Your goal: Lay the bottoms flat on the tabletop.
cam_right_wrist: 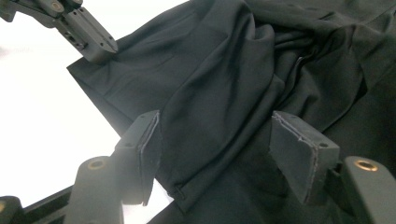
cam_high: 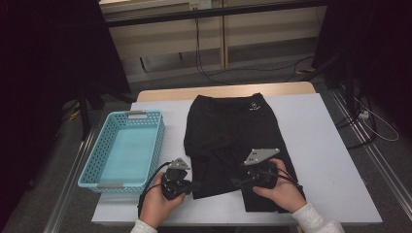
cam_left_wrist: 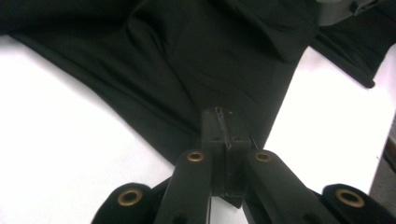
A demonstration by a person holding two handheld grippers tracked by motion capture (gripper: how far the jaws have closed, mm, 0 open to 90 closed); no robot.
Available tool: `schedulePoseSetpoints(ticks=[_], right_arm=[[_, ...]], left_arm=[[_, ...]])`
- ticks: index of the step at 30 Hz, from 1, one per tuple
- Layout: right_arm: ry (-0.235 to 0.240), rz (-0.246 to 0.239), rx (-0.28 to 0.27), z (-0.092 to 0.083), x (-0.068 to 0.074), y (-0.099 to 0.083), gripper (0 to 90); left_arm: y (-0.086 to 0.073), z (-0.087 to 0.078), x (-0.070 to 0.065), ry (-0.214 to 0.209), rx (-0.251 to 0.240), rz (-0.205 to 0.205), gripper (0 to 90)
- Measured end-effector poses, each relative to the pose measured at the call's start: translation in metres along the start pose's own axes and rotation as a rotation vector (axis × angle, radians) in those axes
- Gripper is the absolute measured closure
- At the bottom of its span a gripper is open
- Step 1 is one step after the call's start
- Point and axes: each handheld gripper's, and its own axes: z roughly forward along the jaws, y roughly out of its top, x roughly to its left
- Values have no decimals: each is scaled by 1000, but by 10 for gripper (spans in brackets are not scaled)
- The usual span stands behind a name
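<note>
A black garment with a small white logo lies spread on the white table; its near part is rumpled. At the garment's near left corner my left gripper has its jaws pressed together on the fabric's edge. The right gripper view shows that same left gripper at the corner. My right gripper rests over the garment's near middle. Its jaws stand apart around a raised fold of cloth, and the right pad is off the fabric.
A light blue perforated basket sits empty on the table's left side, just beyond my left hand. White tabletop lies bare to the right of the garment. Cables run over the floor behind the table.
</note>
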Motion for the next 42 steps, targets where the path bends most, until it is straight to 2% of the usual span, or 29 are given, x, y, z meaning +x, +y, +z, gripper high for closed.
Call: schedulePoseSetpoints(ticks=[9, 13, 22, 27, 31, 36, 42], right_arm=[[-13, 8, -14, -4, -2, 0, 330], [-16, 24, -15, -4, -4, -1, 323], [-10, 7, -5, -1, -1, 0, 329], [-14, 13, -7, -2, -1, 0, 329], [-12, 10, -4, -1, 0, 0, 329], [-11, 5, -8, 0, 2, 1, 330], [-15, -10, -5, 4, 6, 3, 383]], left_arm=[[-6, -15, -2, 2, 7, 24, 900], [-9, -23, 3, 6, -10, 9, 900], [-12, -31, 6, 11, -11, -3, 900], [-16, -39, 9, 17, -21, -15, 900], [-23, -43, 10, 18, -2, -24, 900], [-27, -48, 10, 24, -23, -31, 900], [-27, -50, 11, 19, -19, -40, 900]])
